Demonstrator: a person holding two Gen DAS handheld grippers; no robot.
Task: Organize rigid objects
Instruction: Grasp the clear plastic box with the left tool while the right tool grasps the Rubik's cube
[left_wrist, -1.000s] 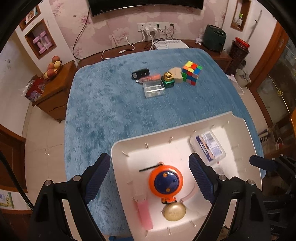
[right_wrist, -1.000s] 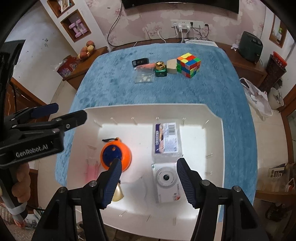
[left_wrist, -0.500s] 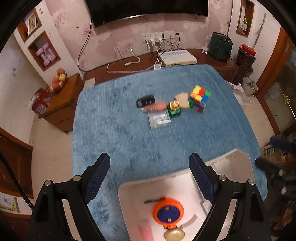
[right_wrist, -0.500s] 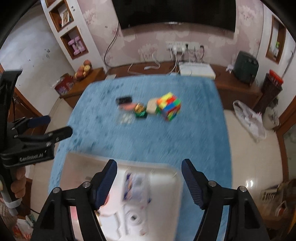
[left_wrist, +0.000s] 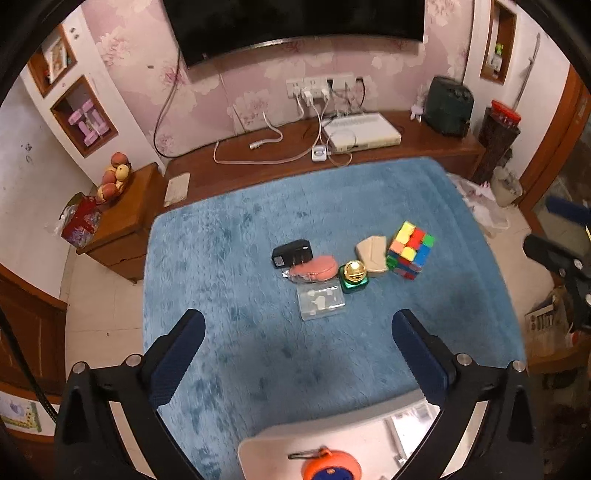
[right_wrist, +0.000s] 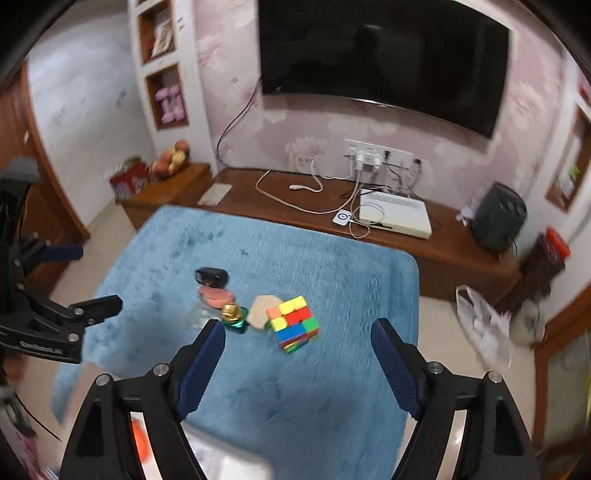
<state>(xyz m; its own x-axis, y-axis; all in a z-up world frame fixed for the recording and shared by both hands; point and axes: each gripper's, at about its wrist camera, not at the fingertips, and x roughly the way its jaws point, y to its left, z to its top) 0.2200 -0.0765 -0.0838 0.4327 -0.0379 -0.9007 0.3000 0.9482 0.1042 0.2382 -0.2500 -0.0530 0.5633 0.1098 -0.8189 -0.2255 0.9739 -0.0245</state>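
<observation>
Mid-frame on the blue tabletop (left_wrist: 240, 258) your remaining items cluster: cube (left_wrist: 410, 250), green jar (left_wrist: 354, 277), charger (left_wrist: 291, 252). Left gripper (left_wrist: 295, 354) and right gripper (right_wrist: 297, 360) both just opened wide, jaws empty, likely for the next pick. Tray (left_wrist: 266, 448) sits bottom-frame.

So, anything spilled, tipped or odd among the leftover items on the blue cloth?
Nothing stands out. The puzzle cube, green jar, beige block, pink piece, black adapter and clear box sit close together, none visibly damaged, nothing spilled.

A black curved wall television (right_wrist: 380, 55) hangs above a long brown wooden console (left_wrist: 369, 151) bearing a flat white box (left_wrist: 360, 132).
</observation>
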